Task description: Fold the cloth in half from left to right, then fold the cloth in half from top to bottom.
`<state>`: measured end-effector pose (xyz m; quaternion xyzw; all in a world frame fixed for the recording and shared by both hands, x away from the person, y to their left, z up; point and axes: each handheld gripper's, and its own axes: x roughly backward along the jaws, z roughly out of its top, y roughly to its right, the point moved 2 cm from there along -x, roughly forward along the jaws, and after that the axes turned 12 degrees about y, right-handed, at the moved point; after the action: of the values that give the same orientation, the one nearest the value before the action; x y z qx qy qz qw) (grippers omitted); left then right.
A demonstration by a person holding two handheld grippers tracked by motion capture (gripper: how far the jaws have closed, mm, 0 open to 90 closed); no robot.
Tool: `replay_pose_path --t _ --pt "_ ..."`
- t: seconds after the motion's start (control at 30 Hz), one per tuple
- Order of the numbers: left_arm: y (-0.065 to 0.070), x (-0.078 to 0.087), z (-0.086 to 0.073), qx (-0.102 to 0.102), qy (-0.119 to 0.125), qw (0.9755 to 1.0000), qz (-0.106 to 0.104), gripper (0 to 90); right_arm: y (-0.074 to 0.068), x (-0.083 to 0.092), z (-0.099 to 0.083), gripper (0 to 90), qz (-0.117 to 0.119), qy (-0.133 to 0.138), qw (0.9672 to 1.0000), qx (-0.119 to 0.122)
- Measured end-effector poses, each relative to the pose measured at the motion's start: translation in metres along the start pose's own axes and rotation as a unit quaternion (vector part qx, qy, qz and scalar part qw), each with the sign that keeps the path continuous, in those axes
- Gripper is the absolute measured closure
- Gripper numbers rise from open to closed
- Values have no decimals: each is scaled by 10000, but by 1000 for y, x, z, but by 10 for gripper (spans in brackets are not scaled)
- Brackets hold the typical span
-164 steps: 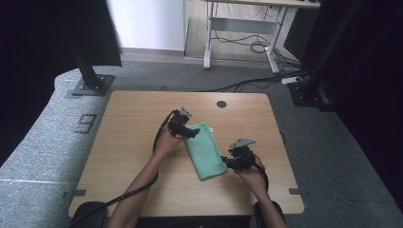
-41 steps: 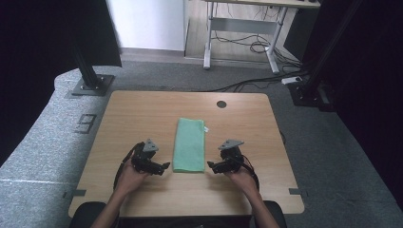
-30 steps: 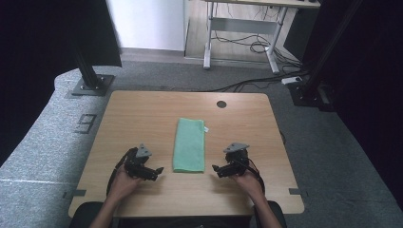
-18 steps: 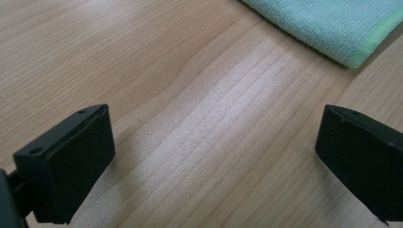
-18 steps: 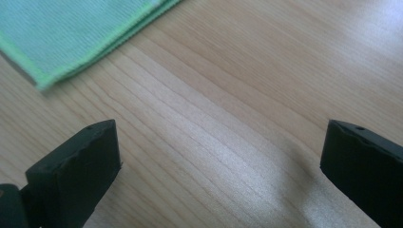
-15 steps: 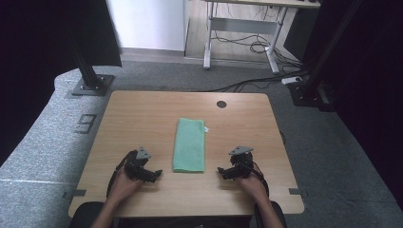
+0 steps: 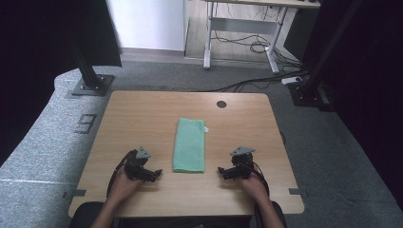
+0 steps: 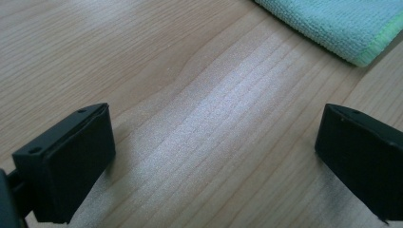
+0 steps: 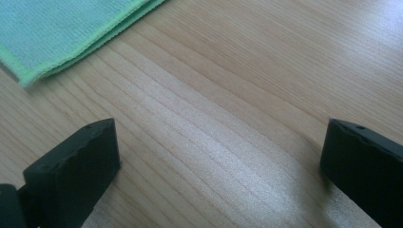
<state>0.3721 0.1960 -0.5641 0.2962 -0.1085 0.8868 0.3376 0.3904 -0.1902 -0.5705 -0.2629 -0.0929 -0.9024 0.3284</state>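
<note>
Wooden table, folded green cloth, perhaps grey carpet around.

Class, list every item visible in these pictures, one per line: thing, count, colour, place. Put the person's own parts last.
Folded terry cloth: one, mint green, middle of the table, lengthwise away from the person.
Wooden table: one, light brown, with a dark round hole near its far edge.
Desk frame: one, pale grey, on the floor beyond the table.
Cables: several, black, on the grey floor.
Left gripper: one, black, open, left of the cloth.
Right gripper: one, black, open, right of the cloth.
</note>
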Motion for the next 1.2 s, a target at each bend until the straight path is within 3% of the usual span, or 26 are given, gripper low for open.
replay_pose_path --t 0.57,0.67,0.8,0.97,1.13,1.2 --pt "0 0 0 -1 -4 10000 4 0 0 0 0 0 1 0 10000 0" --pt "1 -2 4 8 -108 9999 33 0 0 0 0 0 -4 -1 10000 -2" --pt "3 -4 15 -91 8 9999 86 0 -2 -2 4 0 35 -110 9999 -10" --pt "7 -10 34 32 251 9997 -2 0 -9 -7 15 1 219 -21 9998 -25" --pt "18 -32 51 58 395 9991 -106 0 -18 -18 33 8 356 112 9993 -60" --pt "23 -42 53 -16 303 9995 -121 0 -23 -25 40 14 363 121 9993 40"
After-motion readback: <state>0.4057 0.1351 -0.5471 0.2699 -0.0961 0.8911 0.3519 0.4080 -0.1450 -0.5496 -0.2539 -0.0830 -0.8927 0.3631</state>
